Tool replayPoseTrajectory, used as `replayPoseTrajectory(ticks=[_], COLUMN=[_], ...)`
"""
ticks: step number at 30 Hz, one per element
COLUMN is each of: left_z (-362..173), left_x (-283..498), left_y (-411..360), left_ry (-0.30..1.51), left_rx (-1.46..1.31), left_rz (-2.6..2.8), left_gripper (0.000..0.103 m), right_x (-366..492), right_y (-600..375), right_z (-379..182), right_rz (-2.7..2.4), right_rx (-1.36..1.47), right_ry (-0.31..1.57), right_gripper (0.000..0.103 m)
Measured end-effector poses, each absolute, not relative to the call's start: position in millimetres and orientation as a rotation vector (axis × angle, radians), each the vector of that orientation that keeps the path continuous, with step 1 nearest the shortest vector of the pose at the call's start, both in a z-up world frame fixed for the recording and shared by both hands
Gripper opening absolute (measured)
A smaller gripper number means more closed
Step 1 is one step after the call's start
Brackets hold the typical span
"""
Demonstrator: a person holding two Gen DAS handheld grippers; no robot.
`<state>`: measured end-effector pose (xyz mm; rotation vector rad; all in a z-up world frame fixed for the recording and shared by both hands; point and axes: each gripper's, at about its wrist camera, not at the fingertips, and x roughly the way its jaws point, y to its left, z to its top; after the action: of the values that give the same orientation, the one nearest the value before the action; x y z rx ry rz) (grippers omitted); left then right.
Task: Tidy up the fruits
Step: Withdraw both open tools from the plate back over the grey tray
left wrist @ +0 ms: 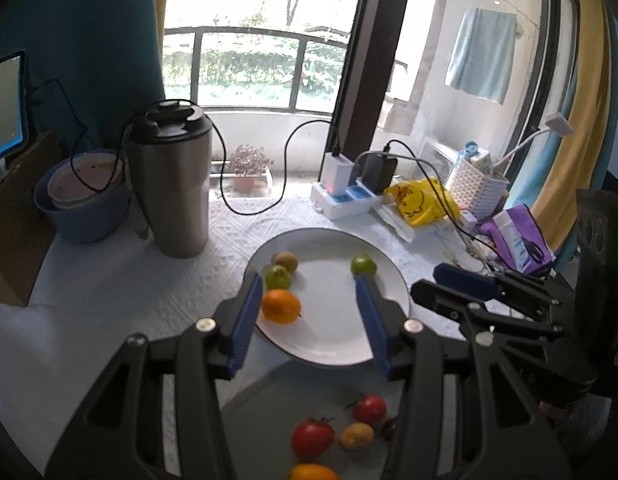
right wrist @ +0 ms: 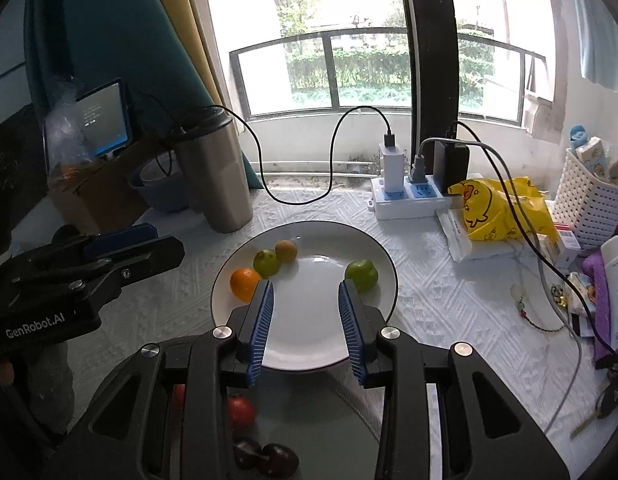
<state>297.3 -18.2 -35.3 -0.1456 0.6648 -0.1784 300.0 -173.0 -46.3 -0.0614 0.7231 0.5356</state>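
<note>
On the round white ceramic plate (right wrist: 305,344), running left to right, sit a glossy orange citrus fruit (right wrist: 245,282), a small green apple-like fruit (right wrist: 266,262) touching a brown fuzzy kiwi (right wrist: 286,251), and, apart on the far right side, a second green fruit (right wrist: 361,275). All look light, firm and smooth-skinned, likely to roll; each is best pinched across its widest middle. The left gripper (left wrist: 307,294) hovers with fingers spread wide and empty, the orange just beside its left finger. The right gripper (right wrist: 305,294) is likewise wide and empty, the lone green fruit just beyond its right fingertip.
</note>
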Motion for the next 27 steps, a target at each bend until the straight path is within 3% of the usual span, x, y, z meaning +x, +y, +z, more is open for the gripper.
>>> replayPoseTrajectory(ticks=[27], left_z=[-48.4], left_x=[225.6], left_y=[-32.0], left_ry=[0.671], left_rx=[-0.136], left_rz=[-0.193], left_gripper=[0.050], right_x=[231.4], right_y=[-189.0], right_z=[-44.8], right_rz=[0.537], right_rx=[-0.065], right_ry=[0.710], right_gripper=[0.036])
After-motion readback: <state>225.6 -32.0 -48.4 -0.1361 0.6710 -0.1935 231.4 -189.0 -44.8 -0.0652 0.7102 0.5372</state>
